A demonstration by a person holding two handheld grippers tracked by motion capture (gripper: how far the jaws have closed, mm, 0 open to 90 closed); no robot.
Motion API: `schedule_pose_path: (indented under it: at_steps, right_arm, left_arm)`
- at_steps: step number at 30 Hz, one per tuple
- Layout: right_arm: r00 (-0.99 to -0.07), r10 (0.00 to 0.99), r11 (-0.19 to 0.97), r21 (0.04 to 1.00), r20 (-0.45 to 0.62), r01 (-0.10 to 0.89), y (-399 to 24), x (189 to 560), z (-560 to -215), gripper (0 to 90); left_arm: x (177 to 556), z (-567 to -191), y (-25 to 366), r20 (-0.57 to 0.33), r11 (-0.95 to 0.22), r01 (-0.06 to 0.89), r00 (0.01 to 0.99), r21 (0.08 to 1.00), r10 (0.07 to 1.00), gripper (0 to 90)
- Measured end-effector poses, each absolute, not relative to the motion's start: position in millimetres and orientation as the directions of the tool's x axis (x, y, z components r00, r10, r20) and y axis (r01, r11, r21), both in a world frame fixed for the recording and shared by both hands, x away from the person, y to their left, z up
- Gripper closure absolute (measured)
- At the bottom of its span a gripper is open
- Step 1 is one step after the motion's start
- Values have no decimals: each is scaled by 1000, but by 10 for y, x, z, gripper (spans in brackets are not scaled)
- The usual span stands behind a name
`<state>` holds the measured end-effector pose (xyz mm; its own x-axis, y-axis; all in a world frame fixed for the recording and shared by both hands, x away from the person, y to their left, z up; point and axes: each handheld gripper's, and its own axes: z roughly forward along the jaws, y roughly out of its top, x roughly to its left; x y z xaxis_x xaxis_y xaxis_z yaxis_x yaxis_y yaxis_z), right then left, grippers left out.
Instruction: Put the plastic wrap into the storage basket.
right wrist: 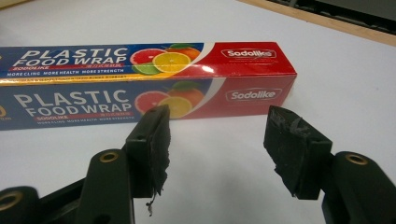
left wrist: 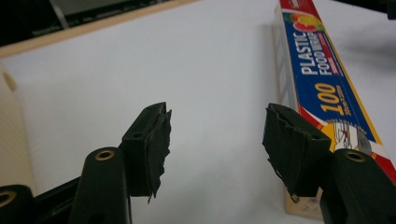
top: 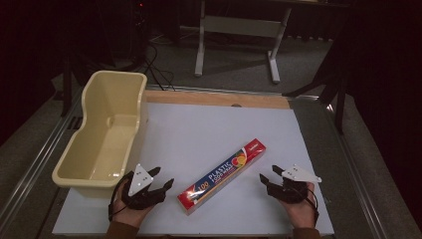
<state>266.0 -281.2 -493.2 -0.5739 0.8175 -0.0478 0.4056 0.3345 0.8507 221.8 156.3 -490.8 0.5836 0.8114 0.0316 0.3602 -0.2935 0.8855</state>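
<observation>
A long box of plastic food wrap (top: 223, 175), blue and red with fruit pictures, lies diagonally on the white table (top: 199, 134). My left gripper (top: 160, 178) rests open on the table just left of the box's near end, nothing between its jaws. In the left gripper view the box (left wrist: 322, 79) runs along the right side, past the right jaw, with my left gripper (left wrist: 215, 133) open. My right gripper (top: 269, 174) stands open to the right of the box. In the right gripper view the box (right wrist: 140, 86) lies crosswise a little beyond my open right gripper (right wrist: 217, 135).
A cream plastic tub (top: 107, 132), with nothing in it, stands at the table's left edge, just behind my left gripper. A wooden strip (top: 214, 98) runs along the table's far edge. Beyond it stands a desk frame (top: 239, 35) on the floor.
</observation>
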Motion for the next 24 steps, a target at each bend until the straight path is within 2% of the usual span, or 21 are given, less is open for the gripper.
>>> schedule_pose_path:
  at_steps: [15,21,23,24]
  right_arm:
    - [-582,811,336,855,-50,395,-2753,2676,-4936,411]
    - [-584,810,339,852,-49,399,-2732,2684,-4945,421]
    - [-586,809,332,854,-41,400,-2713,2686,-4942,438]
    - [-602,798,320,860,-18,398,-2691,2674,-4921,497]
  left_arm:
    - [2187,-4894,1591,31,-281,338,589,898,807,423]
    - [2198,-4891,1599,25,-279,338,596,899,803,458]
    - [2193,-4890,1602,23,-278,339,597,899,802,478]
    - [2190,-4889,1604,17,-276,343,599,898,800,493]
